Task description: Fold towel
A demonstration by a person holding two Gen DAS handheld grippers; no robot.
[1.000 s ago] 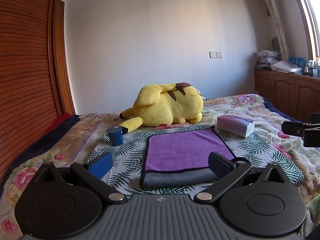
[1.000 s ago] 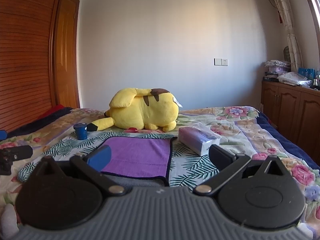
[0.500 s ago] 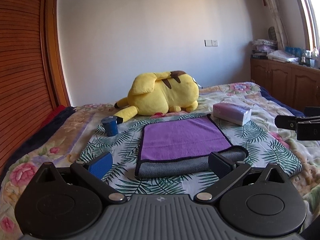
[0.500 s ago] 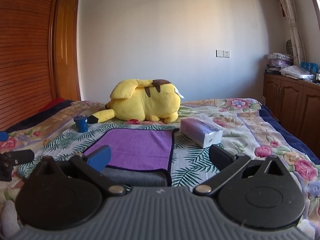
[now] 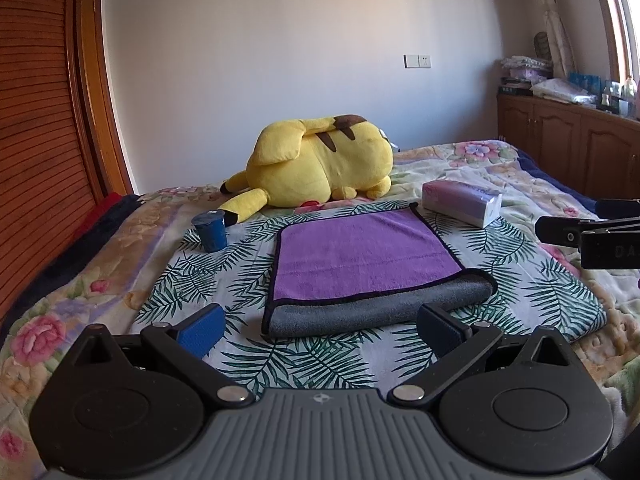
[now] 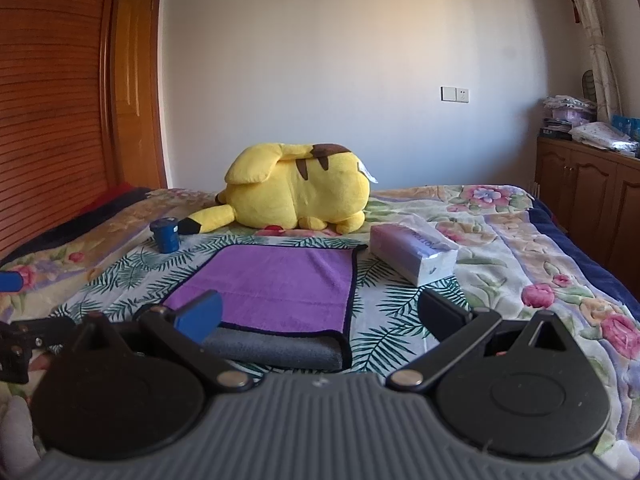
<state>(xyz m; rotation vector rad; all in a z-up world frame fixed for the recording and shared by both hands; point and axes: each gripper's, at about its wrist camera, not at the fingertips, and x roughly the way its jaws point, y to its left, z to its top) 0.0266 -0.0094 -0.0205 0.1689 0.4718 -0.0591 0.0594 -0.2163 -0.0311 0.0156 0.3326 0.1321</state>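
Note:
A purple towel (image 5: 360, 252) with a grey underside lies folded flat on the leaf-print bedspread, its grey fold edge nearest me. It also shows in the right wrist view (image 6: 276, 284). My left gripper (image 5: 320, 330) is open and empty, just short of the towel's near edge. My right gripper (image 6: 320, 312) is open and empty, over the towel's near right corner. The right gripper's side shows at the right edge of the left wrist view (image 5: 592, 236).
A yellow plush toy (image 5: 316, 164) lies behind the towel. A blue cup (image 5: 210, 232) stands to the towel's left. A tissue pack (image 5: 460, 202) lies to its right. A wooden wardrobe (image 5: 36, 140) is at left, cabinets (image 5: 568, 140) at right.
Both grippers have risen and tilted down a little, so the bed and towel sit higher and larger in view. The towel has not moved. Both jaws stay open.

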